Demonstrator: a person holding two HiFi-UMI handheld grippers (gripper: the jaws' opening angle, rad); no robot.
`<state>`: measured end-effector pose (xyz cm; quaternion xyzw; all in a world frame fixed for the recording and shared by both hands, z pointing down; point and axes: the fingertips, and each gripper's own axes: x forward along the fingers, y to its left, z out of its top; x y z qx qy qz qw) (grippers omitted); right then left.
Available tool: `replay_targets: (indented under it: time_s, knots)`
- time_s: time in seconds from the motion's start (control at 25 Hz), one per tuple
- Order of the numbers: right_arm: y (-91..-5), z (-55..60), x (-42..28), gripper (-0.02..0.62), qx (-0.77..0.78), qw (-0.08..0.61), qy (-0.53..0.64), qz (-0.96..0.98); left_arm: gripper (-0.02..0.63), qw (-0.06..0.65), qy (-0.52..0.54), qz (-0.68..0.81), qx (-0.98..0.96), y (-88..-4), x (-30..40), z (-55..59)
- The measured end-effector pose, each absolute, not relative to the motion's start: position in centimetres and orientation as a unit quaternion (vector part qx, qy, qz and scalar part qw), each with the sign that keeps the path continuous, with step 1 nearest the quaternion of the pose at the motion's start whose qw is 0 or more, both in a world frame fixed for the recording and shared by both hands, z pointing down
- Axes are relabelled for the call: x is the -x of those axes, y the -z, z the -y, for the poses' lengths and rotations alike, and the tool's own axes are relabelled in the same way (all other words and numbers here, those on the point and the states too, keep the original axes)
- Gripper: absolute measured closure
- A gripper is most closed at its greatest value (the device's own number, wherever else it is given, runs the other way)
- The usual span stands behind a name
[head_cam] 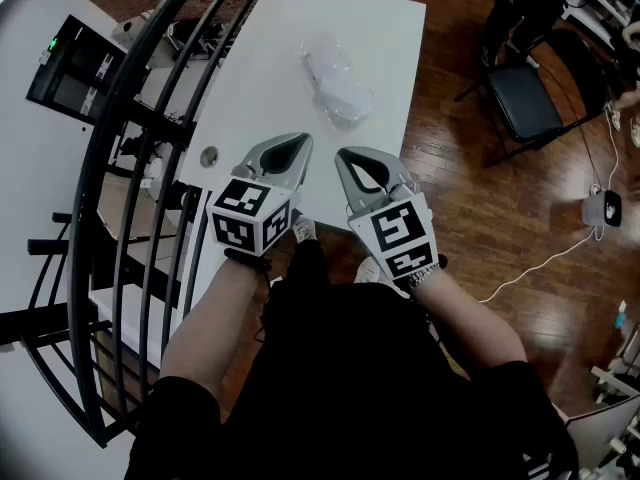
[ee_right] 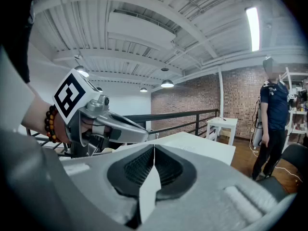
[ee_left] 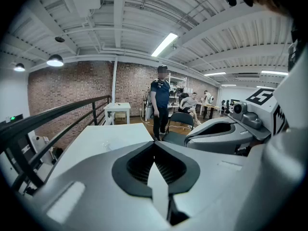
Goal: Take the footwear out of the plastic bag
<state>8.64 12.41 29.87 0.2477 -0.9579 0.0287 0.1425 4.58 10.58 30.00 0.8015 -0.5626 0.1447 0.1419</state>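
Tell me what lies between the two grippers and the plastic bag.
Nothing visible does. Bare white table runs from the left gripper and the right gripper, both shut and empty at the near edge, to the plastic bag. A round grommet sits off to the left, clear of the path.

Bright ceiling strips [ee_left: 164, 44] and pendant lamps [ee_left: 55, 60], glare on white table [head_cam: 300, 88], fisheye-bent edges, dark corners, near jaws soft.

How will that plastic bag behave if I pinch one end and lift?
The plastic bag looks thin and crinkled, so it will probably flop rather than lift flat. The pale footwear inside may slide toward the low end. On the smooth white table, a push would likely make it skid.
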Motion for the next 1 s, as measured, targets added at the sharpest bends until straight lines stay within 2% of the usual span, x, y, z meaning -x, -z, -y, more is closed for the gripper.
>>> replay_targets:
  time_s: [0.68,1.0]
  knots:
    - [-33.8,-1.6,-0.9,0.541,-0.313,0.212,-0.076,0.923,0.591,0.16,-0.155,0.502,-0.836,-31.8,4.0,0.5]
    - [-39.8,4.5,1.9,0.467,-0.341,0.286,-0.127,0.887,0.591,0.202,-0.162,0.471,-0.843,-35.8,8.3,6.3]
